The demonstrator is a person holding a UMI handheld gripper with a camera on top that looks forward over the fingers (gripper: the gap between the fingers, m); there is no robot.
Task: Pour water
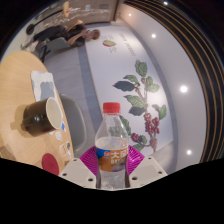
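Observation:
A clear plastic water bottle [113, 140] with a red cap [112, 108] and an orange and blue label stands upright between my fingers. My gripper [112, 163] is shut on the bottle, with both magenta pads [90, 160] pressing on its label band. The bottle is lifted, with a wall behind it. A dark cup [40, 116] with a pale inside sits on the round wooden table [20, 80], to the left of the bottle and beyond my fingers.
A white and blue item [57, 112] lies next to the cup. A red round thing [50, 163] lies on the table near my left finger. The wall behind bears a plant drawing [143, 100]. Dark chairs or furniture [55, 35] stand far off.

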